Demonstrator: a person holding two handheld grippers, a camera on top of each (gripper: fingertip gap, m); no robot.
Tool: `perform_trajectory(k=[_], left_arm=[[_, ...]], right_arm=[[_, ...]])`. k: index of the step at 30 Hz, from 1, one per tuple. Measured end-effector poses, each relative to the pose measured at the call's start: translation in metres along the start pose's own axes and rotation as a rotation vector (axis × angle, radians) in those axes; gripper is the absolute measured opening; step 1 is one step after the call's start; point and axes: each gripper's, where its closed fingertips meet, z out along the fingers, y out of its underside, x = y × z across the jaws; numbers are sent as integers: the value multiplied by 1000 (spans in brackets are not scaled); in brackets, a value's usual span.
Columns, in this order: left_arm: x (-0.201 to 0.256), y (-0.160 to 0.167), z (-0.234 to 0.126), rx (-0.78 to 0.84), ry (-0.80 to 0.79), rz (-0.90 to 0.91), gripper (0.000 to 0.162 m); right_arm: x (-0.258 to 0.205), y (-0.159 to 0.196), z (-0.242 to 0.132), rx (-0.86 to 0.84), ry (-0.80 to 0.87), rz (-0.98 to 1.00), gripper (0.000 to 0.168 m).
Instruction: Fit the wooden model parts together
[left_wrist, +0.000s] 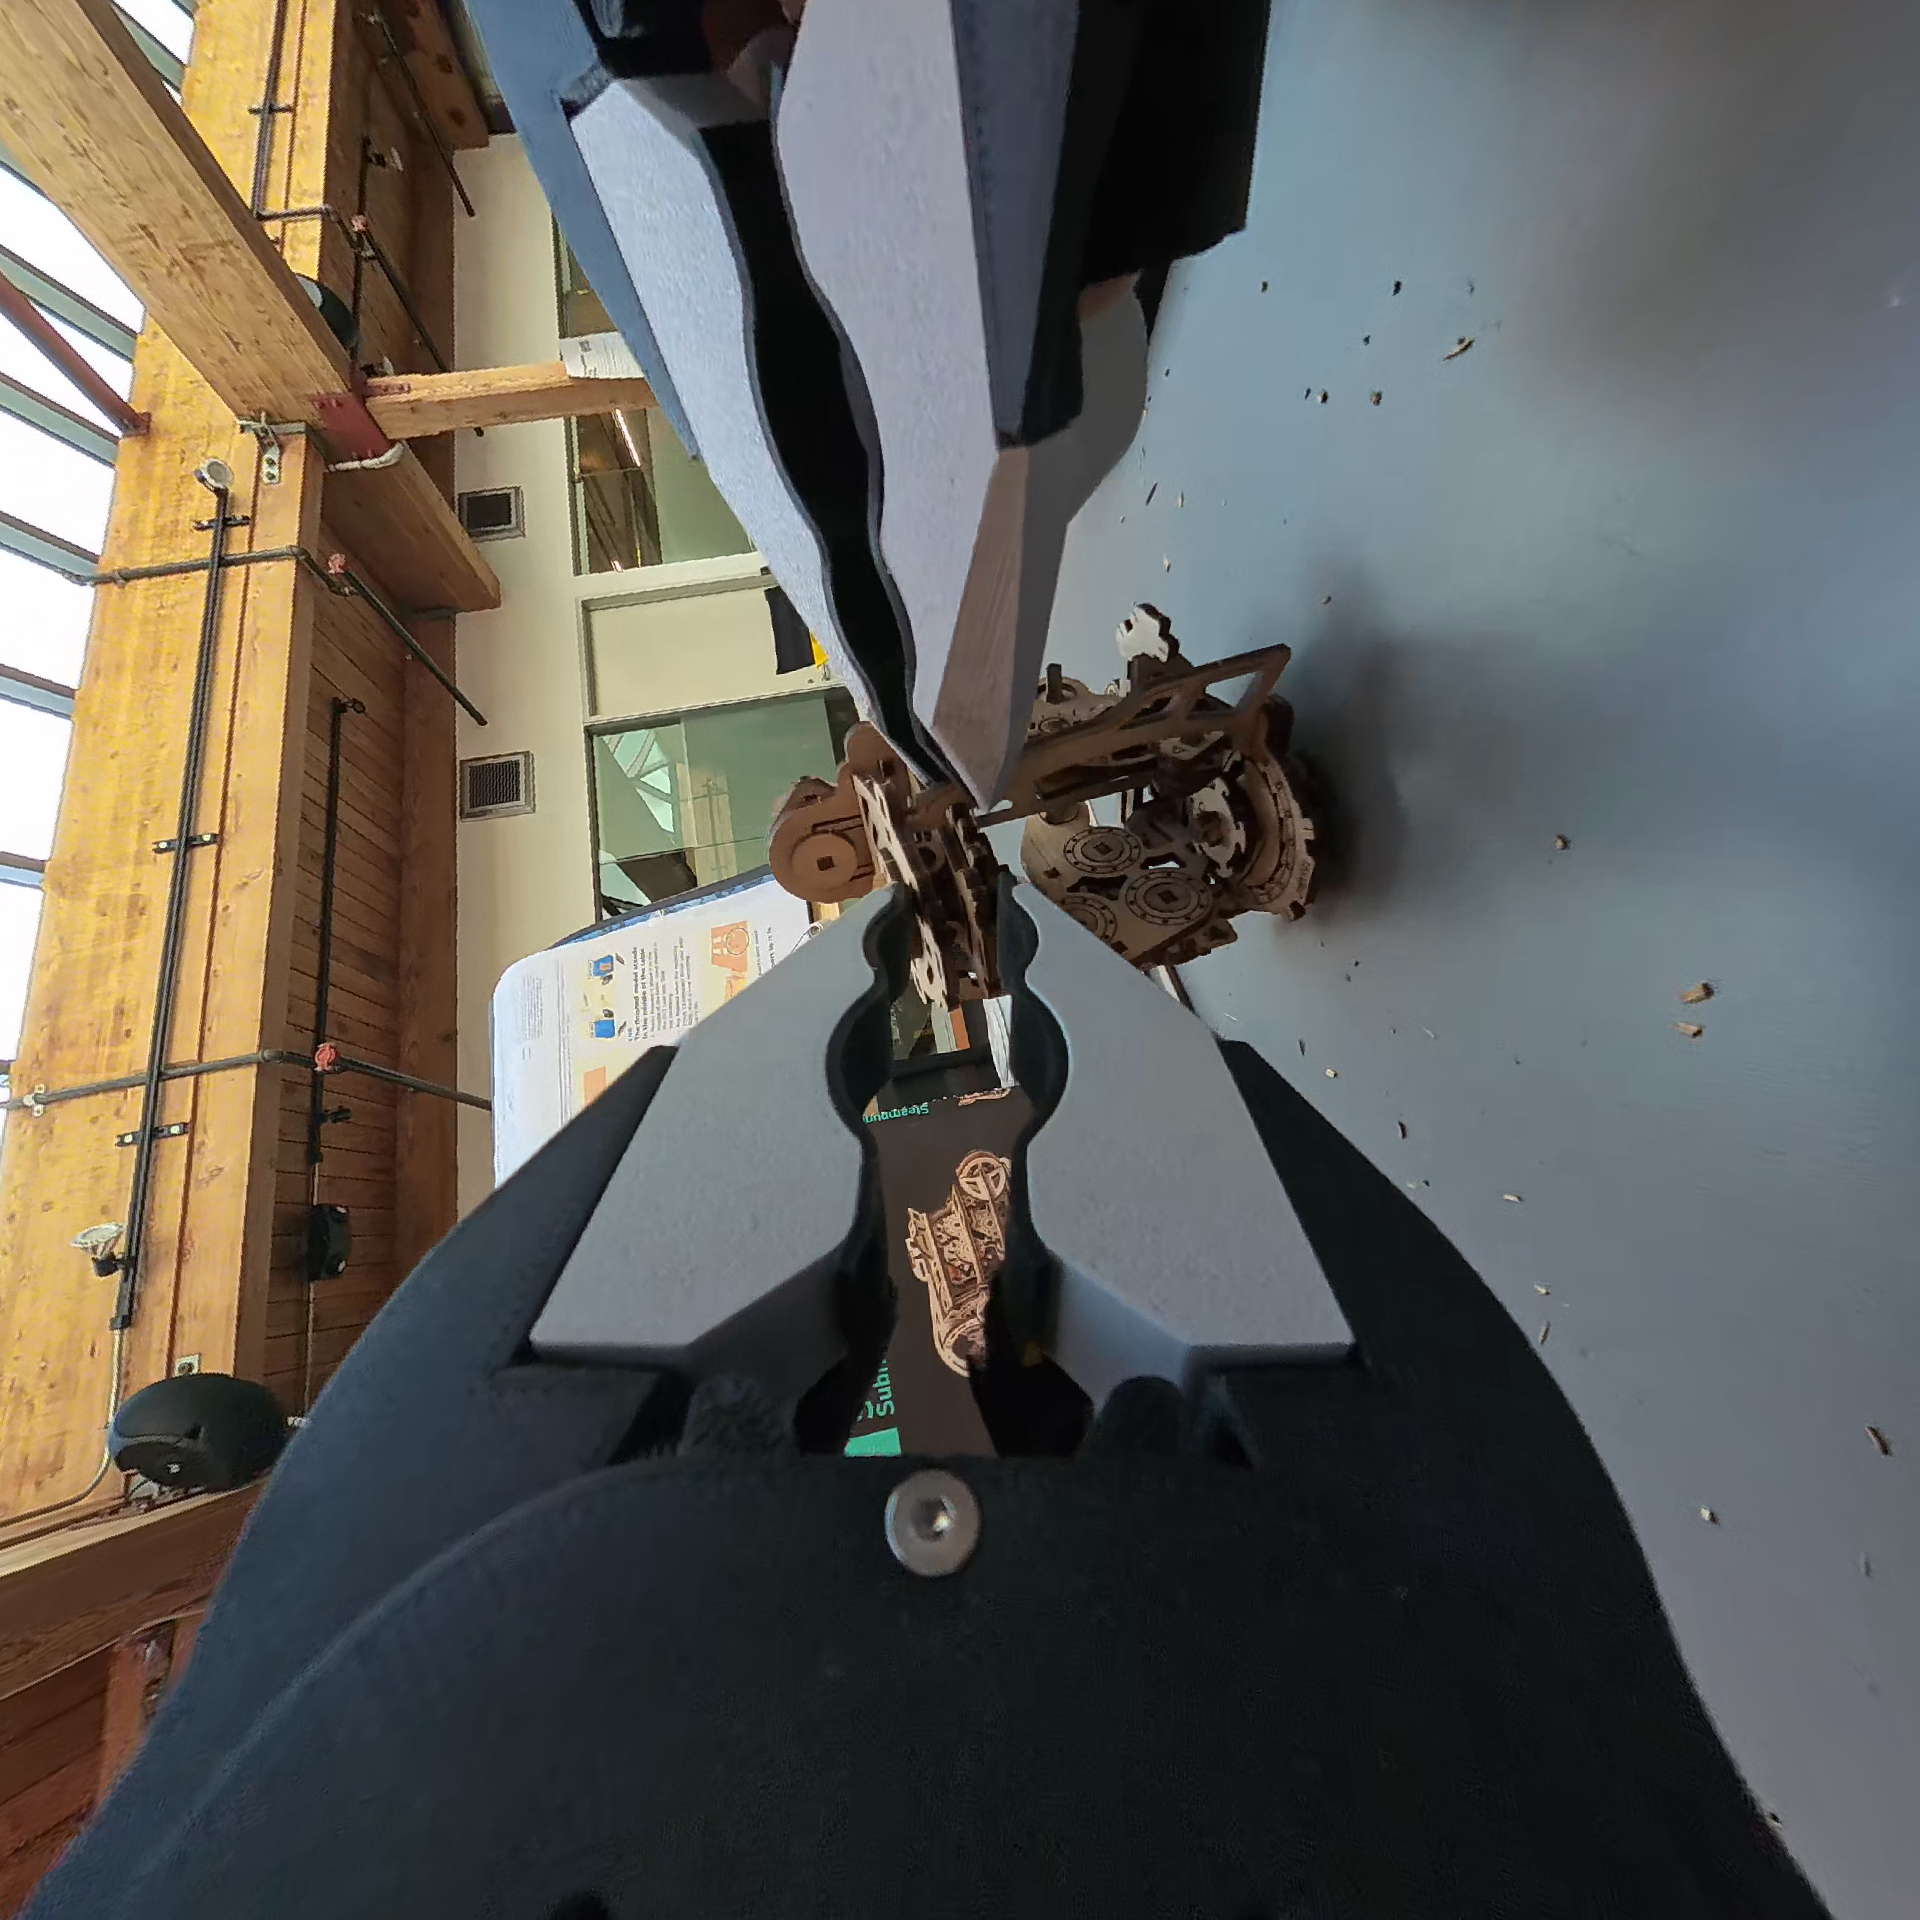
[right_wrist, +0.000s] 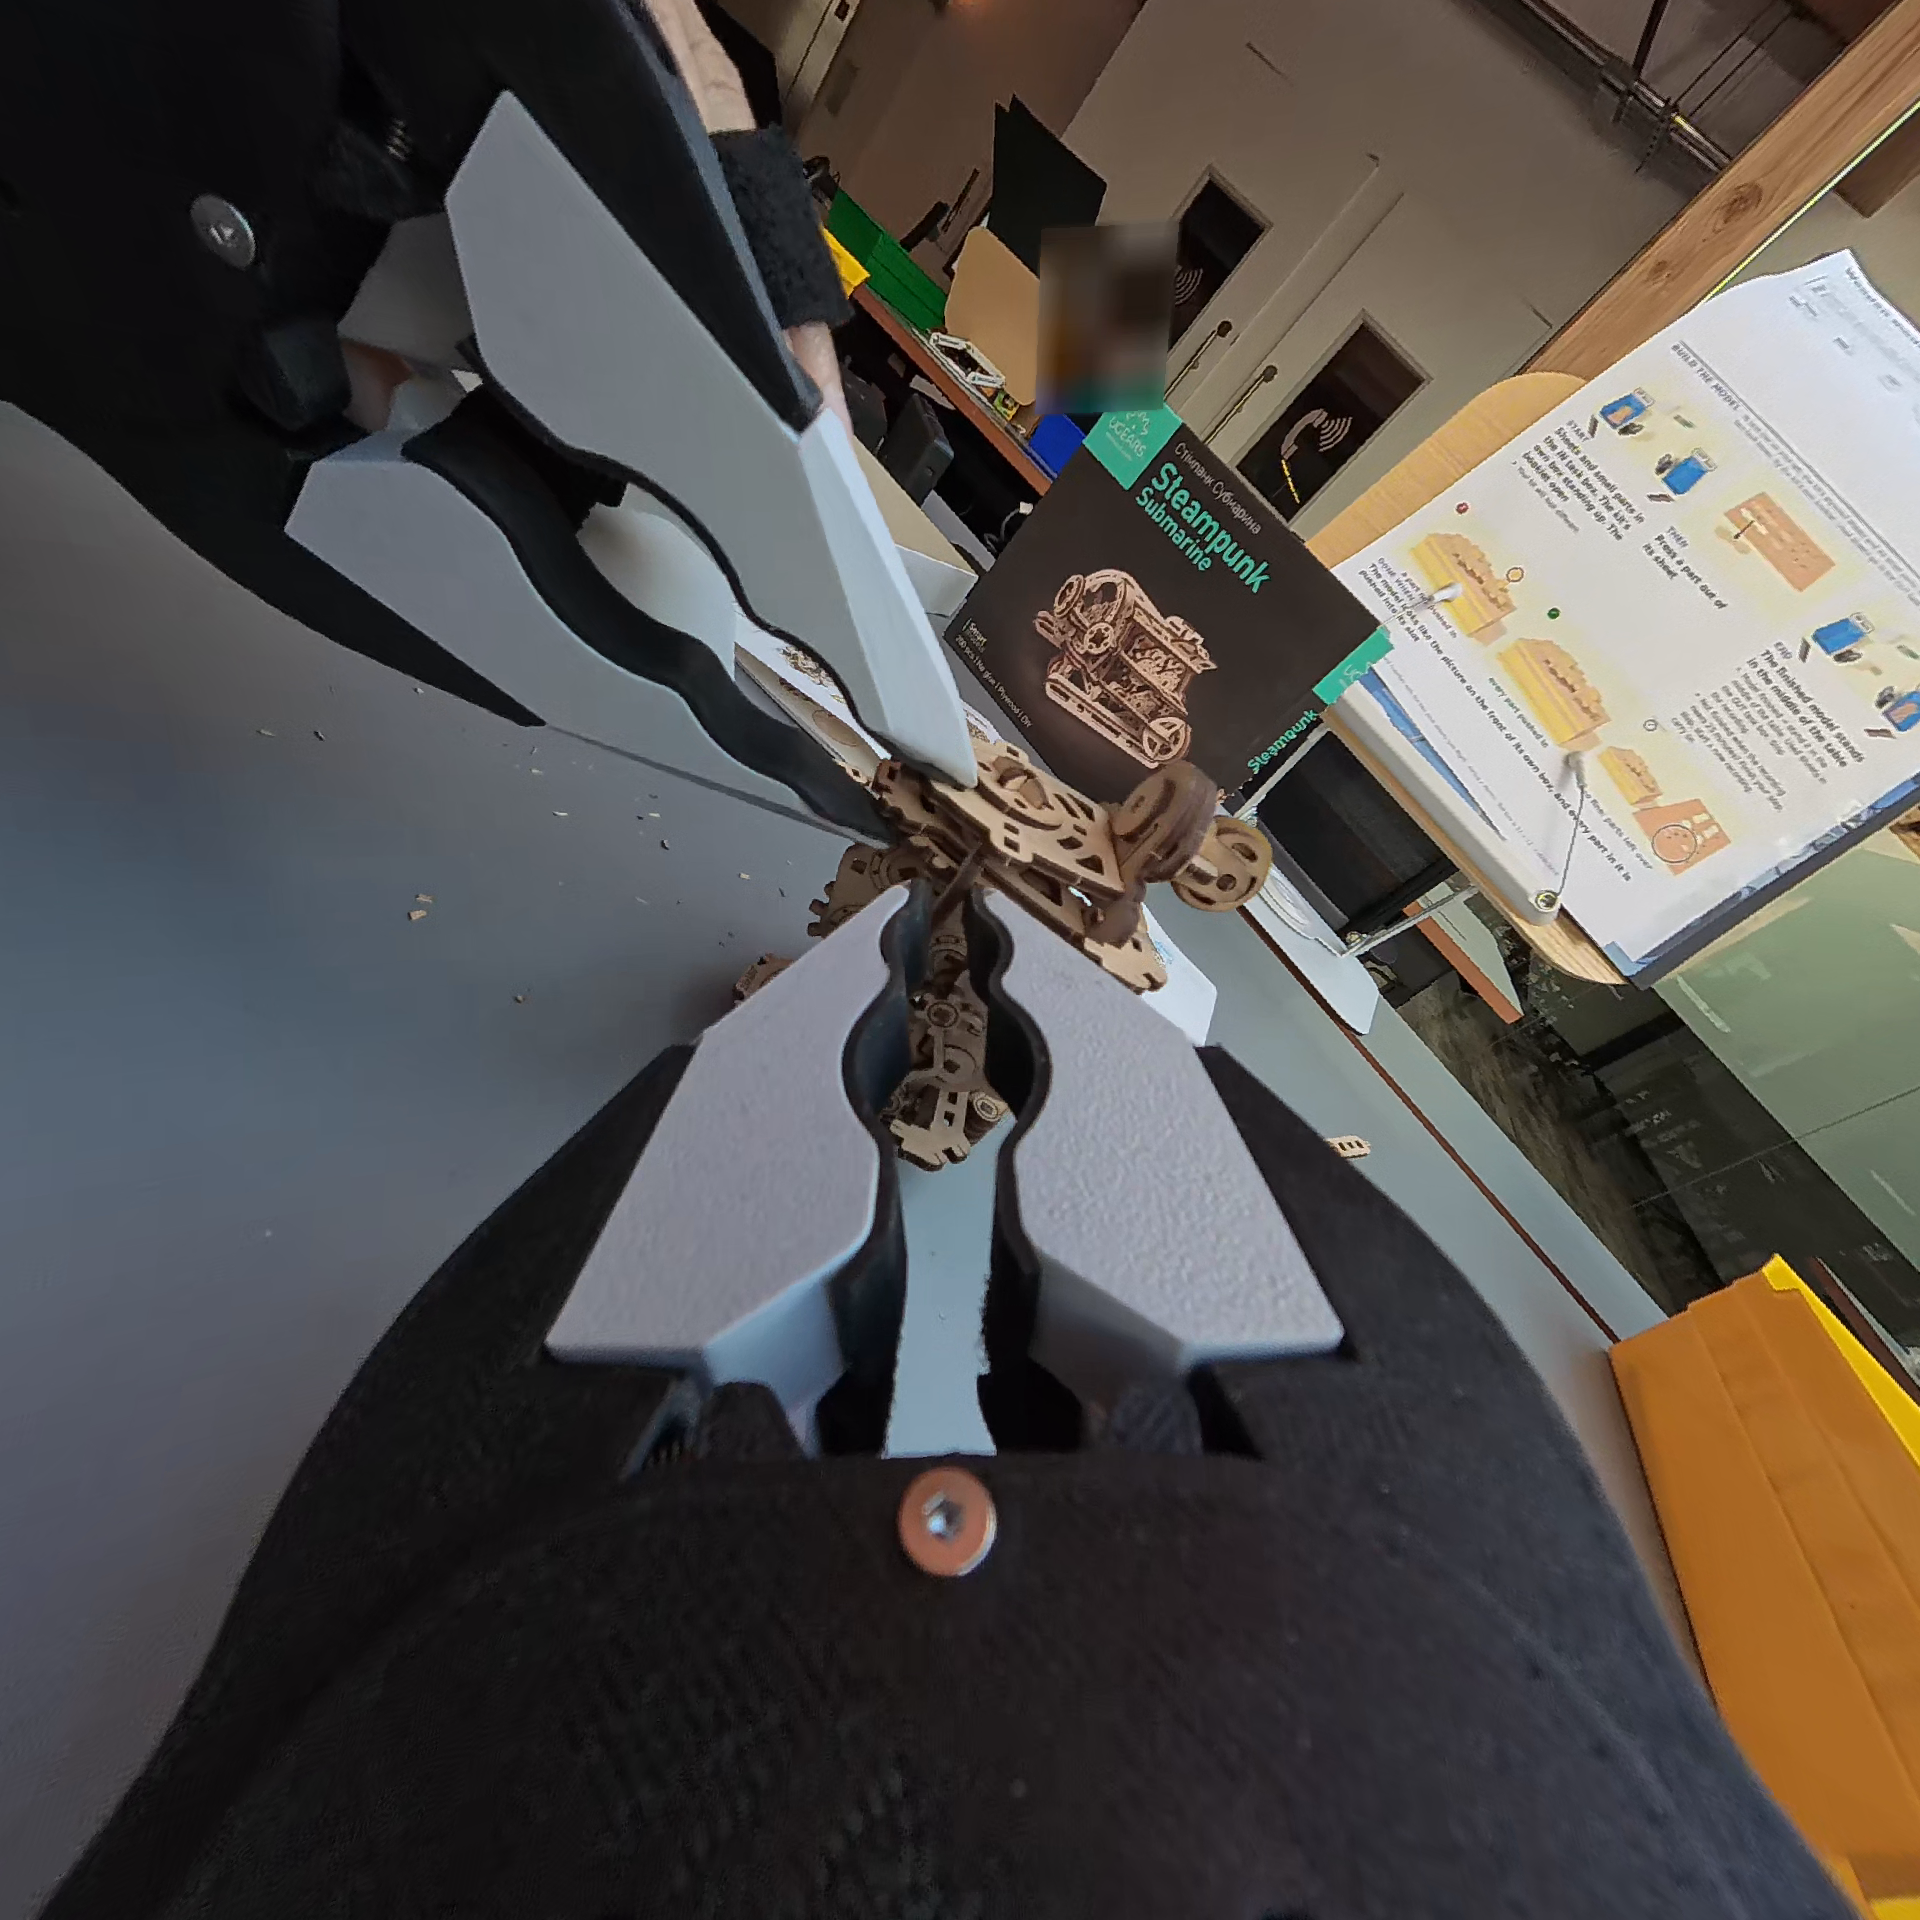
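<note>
Left wrist view: left hand-held gripper (left_wrist: 951, 940) clamped on wooden model (left_wrist: 1049, 821) above table (left_wrist: 1558, 623).
Right hand-held gripper (right_wrist: 940, 920): closed on thin strut.
Handling: light, fragile; grip solid frame.

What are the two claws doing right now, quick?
Left claw: closed on a wheeled wooden part.
Right claw: closed on a thin bit of the wooden model.

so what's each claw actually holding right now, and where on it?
Left claw is shut on the small wooden subassembly at its flat plate edge. Right claw is shut on a thin frame edge of the larger wooden model.
</note>
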Motion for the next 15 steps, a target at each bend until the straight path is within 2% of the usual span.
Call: perform_trajectory(k=[11,15], left_arm=[[-3,4,4,5,-26,-55,13],[-3,1,6,15,-36,-68,12]], right_arm=[[-1,3,1,-11,-11,17,6],[2,-12,-12,79,-35,14,9]])
